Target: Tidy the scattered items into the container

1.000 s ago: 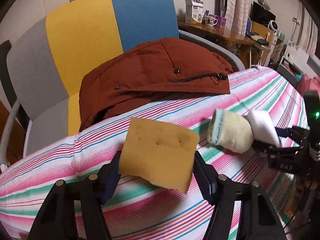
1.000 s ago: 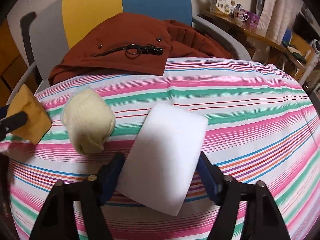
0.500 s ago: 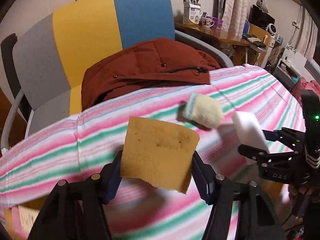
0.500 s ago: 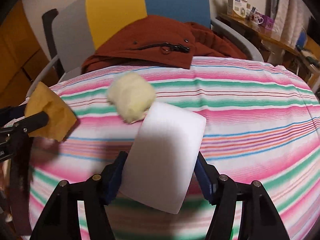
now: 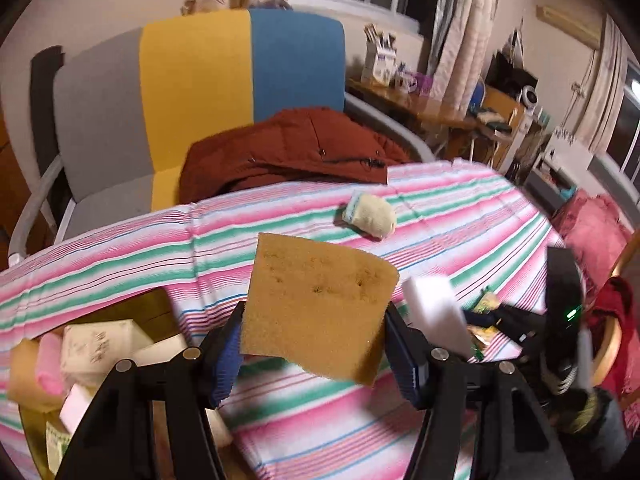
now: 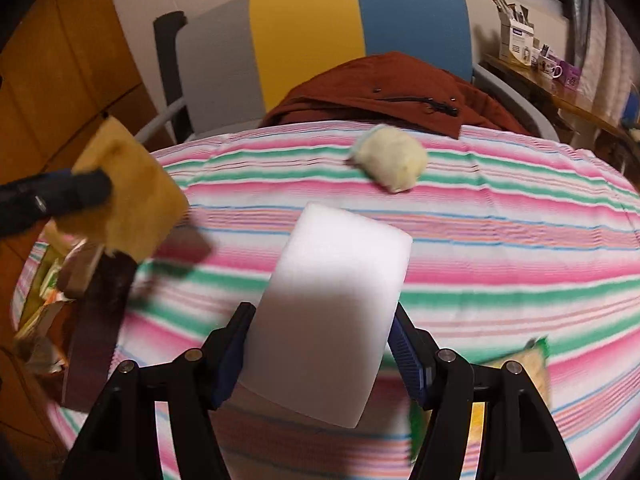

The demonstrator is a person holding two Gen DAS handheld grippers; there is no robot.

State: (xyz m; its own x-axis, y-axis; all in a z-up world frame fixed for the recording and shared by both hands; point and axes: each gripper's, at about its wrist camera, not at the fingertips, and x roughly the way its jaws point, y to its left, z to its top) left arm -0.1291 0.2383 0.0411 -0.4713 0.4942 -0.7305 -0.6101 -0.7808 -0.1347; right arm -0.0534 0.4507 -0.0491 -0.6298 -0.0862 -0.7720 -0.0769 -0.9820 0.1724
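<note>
The left gripper (image 5: 316, 354) clamps a tan sponge (image 5: 318, 312) between its blue pads, lifted above the striped cloth (image 5: 460, 216). At the near left sits a container (image 5: 28, 364) with boxes and a pink item inside. To the right, the right gripper (image 5: 486, 330) holds a white sponge (image 5: 434, 312). Farther off, a rolled cream sock (image 5: 372, 220) lies on the cloth, near a rust-red jacket (image 5: 288, 148) draped over a grey, yellow and blue chair (image 5: 200, 80).

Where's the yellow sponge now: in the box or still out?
Out. The yellow sponge is clamped in the left gripper above the striped cloth, with the cardboard box lower left.
</note>
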